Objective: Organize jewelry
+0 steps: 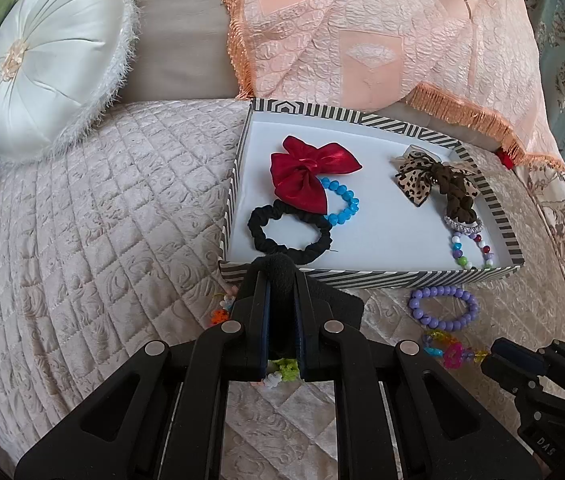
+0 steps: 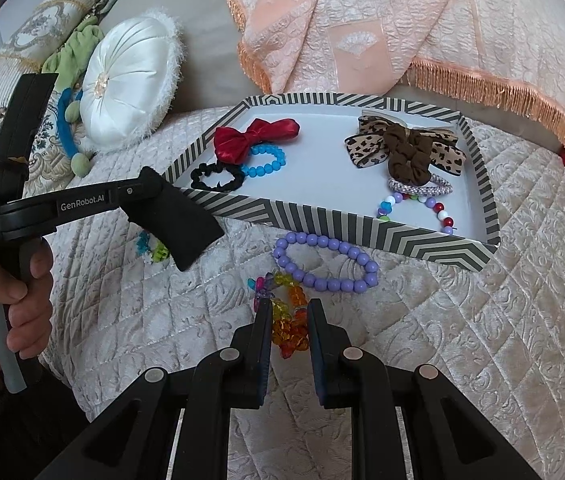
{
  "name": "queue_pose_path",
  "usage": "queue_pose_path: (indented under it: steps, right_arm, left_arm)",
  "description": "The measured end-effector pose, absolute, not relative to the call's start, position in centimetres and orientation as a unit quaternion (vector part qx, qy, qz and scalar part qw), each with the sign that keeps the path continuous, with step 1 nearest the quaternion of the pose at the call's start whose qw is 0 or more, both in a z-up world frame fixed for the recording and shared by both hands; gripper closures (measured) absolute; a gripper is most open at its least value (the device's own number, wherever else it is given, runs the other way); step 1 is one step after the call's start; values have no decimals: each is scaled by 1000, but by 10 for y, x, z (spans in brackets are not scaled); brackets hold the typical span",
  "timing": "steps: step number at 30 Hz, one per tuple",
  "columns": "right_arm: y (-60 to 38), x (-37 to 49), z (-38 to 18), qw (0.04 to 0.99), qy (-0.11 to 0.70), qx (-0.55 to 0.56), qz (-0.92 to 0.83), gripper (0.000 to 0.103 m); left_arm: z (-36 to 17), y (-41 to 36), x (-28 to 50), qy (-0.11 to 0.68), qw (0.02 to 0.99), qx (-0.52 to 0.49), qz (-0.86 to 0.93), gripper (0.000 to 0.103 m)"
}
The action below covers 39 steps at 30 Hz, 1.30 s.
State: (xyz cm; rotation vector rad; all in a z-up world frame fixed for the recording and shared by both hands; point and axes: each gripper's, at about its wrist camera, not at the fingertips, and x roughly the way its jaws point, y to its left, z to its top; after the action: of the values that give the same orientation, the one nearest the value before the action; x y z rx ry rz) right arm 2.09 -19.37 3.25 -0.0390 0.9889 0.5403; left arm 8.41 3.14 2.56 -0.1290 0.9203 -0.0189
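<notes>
- The striped tray (image 2: 282,216) sat on the quilted bed cover (image 2: 482,320), its far rim close under the fringe of the peach blanket (image 2: 362,20).
- Inside the tray: red bow (image 2: 250,138), blue bead bracelet (image 2: 264,164) and black scrunchie (image 2: 212,178) at its left; leopard bow (image 2: 366,148), brown scrunchie (image 2: 406,160), silver band (image 2: 422,186) and multicolour bead bracelet (image 2: 414,210) at its right. The white floor between the two groups was bare.
- The purple bead bracelet (image 2: 326,260) lay on the cover just outside the tray's near wall, apart from it.
- The right tool (image 2: 289,308) was nearly closed with the orange-and-yellow crystal bracelet (image 2: 288,324) between its fingers; whether the pads pressed on it could not be told.
- The left tool (image 1: 278,276) was closed, tips black-padded and at the tray's near-left edge; a green-and-white beaded piece (image 1: 282,370) lay below it, no hold visible.
- A hand (image 2: 22,292) held the left tool's grip.
- Open quilt lay left of the tray, up to the round white cushion (image 1: 50,72).
</notes>
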Motion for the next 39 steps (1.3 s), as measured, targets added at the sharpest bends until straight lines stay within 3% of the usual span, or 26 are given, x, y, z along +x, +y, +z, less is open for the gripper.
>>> queue_pose_path:
  steps: [12, 21, 30, 36, 39]
  right_arm:
    - [-201, 20, 47, 860, 447, -7, 247, 87]
    - [-202, 25, 76, 875, 415, 4, 248, 87]
    - [-211, 69, 120, 894, 380, 33, 236, 88]
    - [-223, 72, 95, 880, 397, 54, 255, 88]
    - [-227, 65, 59, 855, 460, 7, 241, 81]
  left_arm:
    - [38, 25, 78, 433, 898, -72, -38, 94]
    - [76, 11, 74, 407, 904, -95, -88, 94]
    - [108, -1, 125, 387, 913, -99, -78, 94]
    - [83, -5, 149, 396, 909, -104, -82, 94]
    - [71, -3, 158, 414, 900, -113, -77, 94]
